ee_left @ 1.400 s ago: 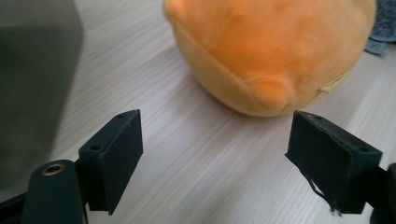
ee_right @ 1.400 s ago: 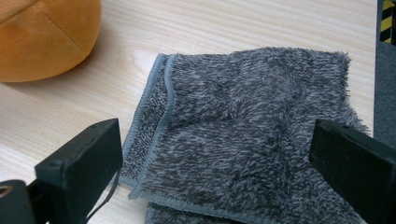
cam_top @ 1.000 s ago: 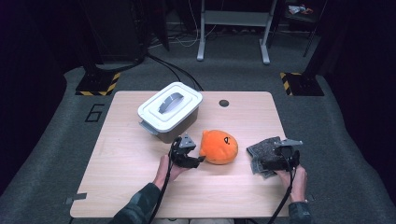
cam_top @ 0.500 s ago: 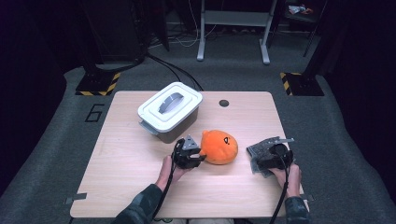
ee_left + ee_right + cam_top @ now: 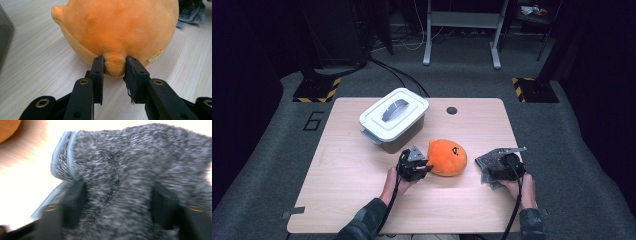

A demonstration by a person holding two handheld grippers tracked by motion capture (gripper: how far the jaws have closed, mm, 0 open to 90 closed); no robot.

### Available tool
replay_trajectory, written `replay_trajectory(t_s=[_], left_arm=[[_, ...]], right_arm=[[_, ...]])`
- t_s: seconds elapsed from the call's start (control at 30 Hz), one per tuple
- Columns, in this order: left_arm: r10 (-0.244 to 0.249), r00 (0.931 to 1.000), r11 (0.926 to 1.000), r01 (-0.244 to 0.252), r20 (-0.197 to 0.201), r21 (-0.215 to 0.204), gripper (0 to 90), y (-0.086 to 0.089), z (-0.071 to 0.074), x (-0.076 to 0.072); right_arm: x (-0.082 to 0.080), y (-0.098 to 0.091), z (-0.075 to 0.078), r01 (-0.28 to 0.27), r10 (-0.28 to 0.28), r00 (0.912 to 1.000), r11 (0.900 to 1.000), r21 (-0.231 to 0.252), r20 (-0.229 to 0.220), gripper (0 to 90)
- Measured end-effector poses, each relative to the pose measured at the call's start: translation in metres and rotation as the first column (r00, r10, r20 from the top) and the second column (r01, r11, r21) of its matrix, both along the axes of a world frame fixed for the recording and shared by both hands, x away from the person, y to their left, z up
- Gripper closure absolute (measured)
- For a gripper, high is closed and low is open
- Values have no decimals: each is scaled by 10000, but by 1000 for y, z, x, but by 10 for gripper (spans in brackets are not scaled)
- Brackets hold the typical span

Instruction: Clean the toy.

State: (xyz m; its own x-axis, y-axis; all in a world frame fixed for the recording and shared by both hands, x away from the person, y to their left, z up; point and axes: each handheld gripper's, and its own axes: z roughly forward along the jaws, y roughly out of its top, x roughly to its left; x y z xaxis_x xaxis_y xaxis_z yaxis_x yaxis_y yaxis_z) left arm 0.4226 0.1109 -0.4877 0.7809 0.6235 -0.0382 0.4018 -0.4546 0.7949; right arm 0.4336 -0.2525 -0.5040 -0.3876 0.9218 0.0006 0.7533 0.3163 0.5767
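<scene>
Since a second ago your right hand has drawn a little nearer the bottom edge of the high view with the grey cloth under it, and both sets of jaws have just been closing, each with something between them.

Your counter (image 5: 342,200) carries everything, with the white lidded box (image 5: 394,119) the biggest thing on it, sitting toward 11 o'clock from the middle and closed, a grey handle lying flat in its lid.

Next in size, the orange plush toy (image 5: 448,157) rests near the middle of the counter, at about 4 o'clock from the box and apart from it. Your left gripper (image 5: 114,67) comes at it from 9 o'clock and pinches a small orange nub at the base of the toy, the two pads pressed against its sides. A little cream label hangs from the toy's lower edge.

At 3 o'clock from the toy, apart from it, lies the grey fuzzy cloth (image 5: 135,170), rumpled, with a pale blue hem along one edge. Your right gripper (image 5: 504,167) sits on top of it; the cloth bulges up between the jaws and both pads press into it.
</scene>
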Motion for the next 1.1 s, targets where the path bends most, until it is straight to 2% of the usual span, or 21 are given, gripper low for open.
replay_trajectory(t_s=[0.07, 0.27, 0.37, 0.47, 0.57, 0.63, 0.7, 0.83, 1.0, 1.03, 1.1], left_arm=[[-13, 10000, 10000, 13, -43, -9, 692, 0, 0, 0], [-146, 9999, 9999, 146, -21, 70, 698, -1, 1, 0], [-101, 9999, 9999, 101, 38, 63, 704, -1, 0, -1], [-96, 10000, 9999, 96, 3, -142, 712, -1, 1, 0], [-117, 9999, 9998, 117, 37, -166, 715, -2, 2, -1], [-82, 10000, 9999, 82, 13, -145, 717, -2, 2, -1], [-69, 10000, 9998, 69, -9, -161, 716, -1, 2, -1], [-48, 10000, 9998, 48, -8, -170, 717, -1, 2, -2], [-55, 10000, 9999, 54, -33, -148, 719, -1, 3, -2], [-14, 10000, 9998, 15, 49, -215, 723, -1, 3, -2], [-29, 10000, 9999, 30, 48, -168, 724, -1, 3, -2]], right_arm=[[-1, 0, 0, 273, -273, 9996, 9996, 51, 75, 458], [-3, -1, 0, 433, -439, 9983, 9989, 170, 381, 633], [-6, -1, -1, 489, -504, 9973, 9984, 286, 527, 679], [-6, -4, -2, 546, -582, 9961, 9970, 542, 668, 699], [-7, -7, 0, 593, -644, 9956, 9955, 741, 687, 704], [-9, -7, 3, 644, -722, 9950, 9919, 1098, 687, 704], [-9, -8, 5, 499, -597, 9951, 9914, 1212, 786, 704], [-12, -7, 19, 319, -486, 9941, 9855, 1665, 975, 704], [-13, 3, 38, -31, -202, 9925, 9817, 1906, 1204, 703], [-12, 8, 46, -242, -21, 9922, 9777, 2087, 1248, 702], [-12, 9, 49, -270, -10, 9911, 9776, 2086, 1332, 702]])
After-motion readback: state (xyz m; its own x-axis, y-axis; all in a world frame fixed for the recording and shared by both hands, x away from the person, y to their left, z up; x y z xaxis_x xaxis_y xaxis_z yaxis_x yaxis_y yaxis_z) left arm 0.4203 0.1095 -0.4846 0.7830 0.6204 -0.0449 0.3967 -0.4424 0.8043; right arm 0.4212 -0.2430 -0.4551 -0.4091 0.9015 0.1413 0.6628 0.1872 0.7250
